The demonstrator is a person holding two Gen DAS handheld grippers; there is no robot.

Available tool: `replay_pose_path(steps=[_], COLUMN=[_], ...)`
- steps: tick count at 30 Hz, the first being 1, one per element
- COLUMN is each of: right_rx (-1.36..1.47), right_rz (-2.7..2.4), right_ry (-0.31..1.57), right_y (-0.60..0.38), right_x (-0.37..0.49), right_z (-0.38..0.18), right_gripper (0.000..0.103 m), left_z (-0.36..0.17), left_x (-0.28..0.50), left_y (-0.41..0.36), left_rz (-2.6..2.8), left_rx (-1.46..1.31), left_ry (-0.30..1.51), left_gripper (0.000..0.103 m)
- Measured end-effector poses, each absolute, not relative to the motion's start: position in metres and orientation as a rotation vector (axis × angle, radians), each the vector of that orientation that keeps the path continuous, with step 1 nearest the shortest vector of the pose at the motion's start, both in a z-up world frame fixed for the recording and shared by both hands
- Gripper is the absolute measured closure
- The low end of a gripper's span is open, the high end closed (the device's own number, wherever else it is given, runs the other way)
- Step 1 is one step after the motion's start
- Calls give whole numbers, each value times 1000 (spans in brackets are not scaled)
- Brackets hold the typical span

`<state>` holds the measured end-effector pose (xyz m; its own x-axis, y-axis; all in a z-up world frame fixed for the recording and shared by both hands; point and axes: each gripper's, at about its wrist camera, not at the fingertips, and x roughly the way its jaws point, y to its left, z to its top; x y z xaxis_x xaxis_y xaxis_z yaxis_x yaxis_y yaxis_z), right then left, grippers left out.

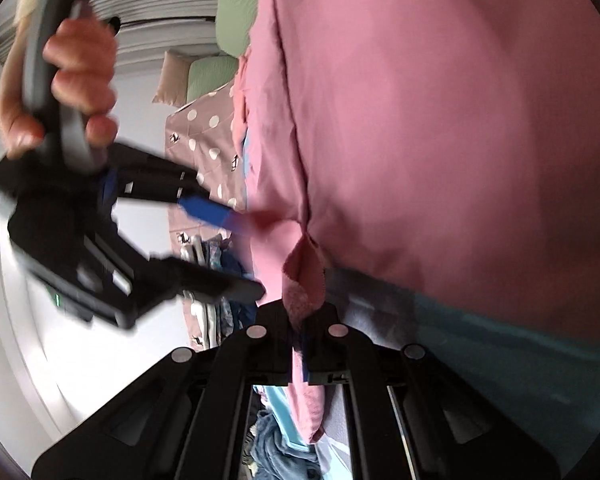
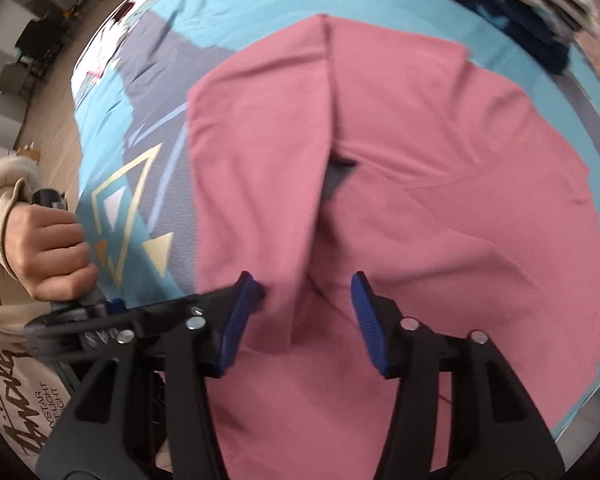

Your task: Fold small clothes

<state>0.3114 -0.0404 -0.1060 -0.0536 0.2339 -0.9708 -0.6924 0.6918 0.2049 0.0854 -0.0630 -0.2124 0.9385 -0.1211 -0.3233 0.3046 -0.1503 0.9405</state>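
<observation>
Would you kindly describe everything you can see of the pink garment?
The pink garment is plain soft cloth, matte and lightly creased, spread over the patterned blue bedcover. A fold ridge runs down its middle, with a small dark gap. The left claw is shut on a bunched edge, lifting it. The right claw is open above the cloth, its pads not pressing it.

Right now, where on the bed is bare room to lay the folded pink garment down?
The bedsheet lies bare beside the pink garment, between its long edge and the bed's edge by the floor. A narrower bare strip borders its far end. The corner holding the pile of dark clothes is crowded.
</observation>
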Motion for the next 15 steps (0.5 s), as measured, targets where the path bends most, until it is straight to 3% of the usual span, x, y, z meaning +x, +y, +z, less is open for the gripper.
replay_pose_path(steps=[7,15], right_rx=[-198,578], right_rz=[835,864], right_ry=[1505,1502], right_y=[-70,-155], right_x=[305,292], right_z=[-125,-148], right_gripper=[51,46], left_z=[-208,-173], left_x=[95,104], left_y=[-61,-51], left_rz=[-348,-314], left_rx=[1616,1430], left_ry=[168,250], left_gripper=[99,98])
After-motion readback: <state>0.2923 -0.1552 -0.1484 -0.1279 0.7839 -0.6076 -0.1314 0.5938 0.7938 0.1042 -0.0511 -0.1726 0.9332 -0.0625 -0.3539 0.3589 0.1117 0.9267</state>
